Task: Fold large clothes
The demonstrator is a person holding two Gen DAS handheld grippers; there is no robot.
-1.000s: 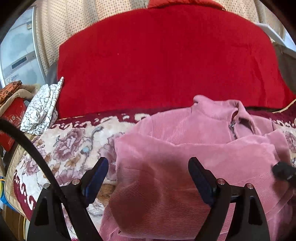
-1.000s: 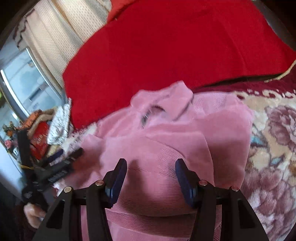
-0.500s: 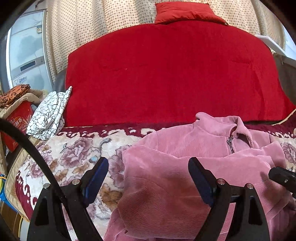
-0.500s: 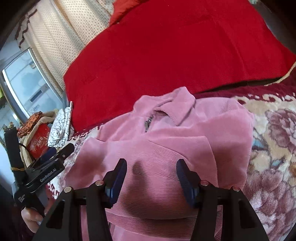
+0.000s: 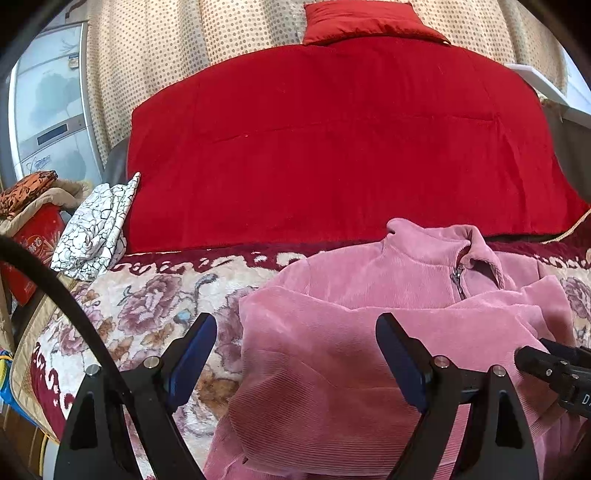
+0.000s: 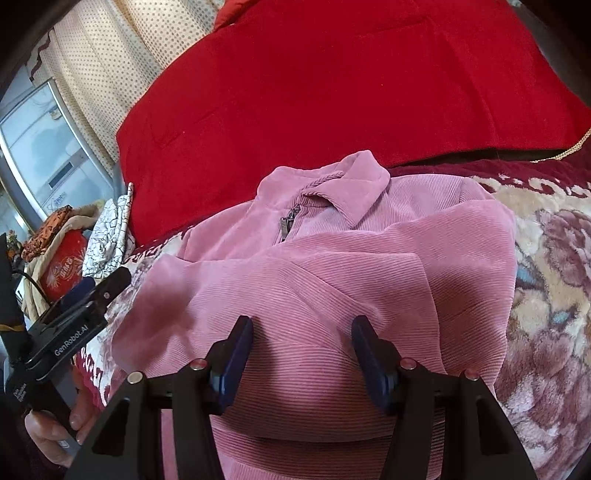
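Note:
A pink corduroy jacket (image 5: 388,280) (image 6: 332,266) lies on the floral blanket (image 5: 147,314), collar and zipper at the far end, both sleeves folded across its front. My left gripper (image 5: 295,332) stands open over the jacket's left edge, one finger above the blanket, the other above the cloth. It also shows at the left of the right wrist view as the left gripper (image 6: 85,295), held by a hand (image 6: 51,435). My right gripper (image 6: 303,326) is open above the lower middle of the jacket, with nothing pinched. The right gripper (image 5: 554,365) also shows at the right edge of the left wrist view.
A big red quilt (image 5: 332,147) rises behind the jacket, with a small red pillow (image 5: 362,18) on top. A white crackle-patterned cloth (image 5: 96,229) and a red box (image 5: 33,240) under piled fabric sit at the left. A dotted curtain (image 5: 166,48) and a grey appliance (image 5: 48,110) stand behind.
The jacket lies as before and both grippers keep the same opening. The left wrist view has tipped up a little, so the small red pillow now shows in full.

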